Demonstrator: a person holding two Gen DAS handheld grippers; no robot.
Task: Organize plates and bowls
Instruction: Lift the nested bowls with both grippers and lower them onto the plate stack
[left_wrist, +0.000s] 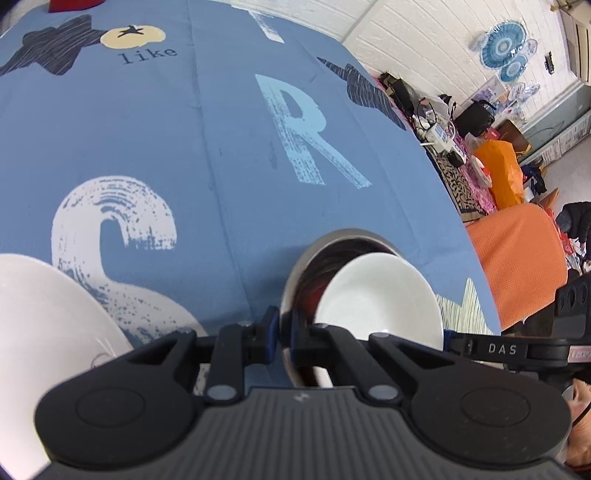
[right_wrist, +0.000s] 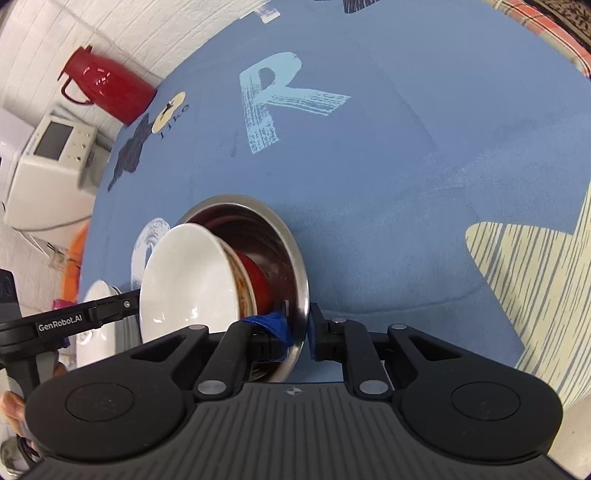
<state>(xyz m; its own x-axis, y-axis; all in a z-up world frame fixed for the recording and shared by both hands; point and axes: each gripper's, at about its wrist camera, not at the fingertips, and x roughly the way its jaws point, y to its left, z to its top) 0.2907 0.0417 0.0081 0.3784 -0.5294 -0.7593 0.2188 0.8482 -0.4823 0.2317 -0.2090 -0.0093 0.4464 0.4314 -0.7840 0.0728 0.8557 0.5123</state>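
Steel bowl (right_wrist: 295, 258) rim pinched by both grippers (left_wrist: 283, 338) (right_wrist: 300, 328)

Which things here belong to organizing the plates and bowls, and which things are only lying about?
Belong to the job:
- steel bowl, its rim gripped by both the left gripper and the right gripper
- white bowl inside the steel bowl
- white plate on the blue cloth

Only lying about:
- red thermos
- white appliance
- orange cloth

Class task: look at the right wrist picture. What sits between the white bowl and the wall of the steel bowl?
A red bowl is nested there, inside the steel bowl and behind the white bowl; the right wrist view shows it.
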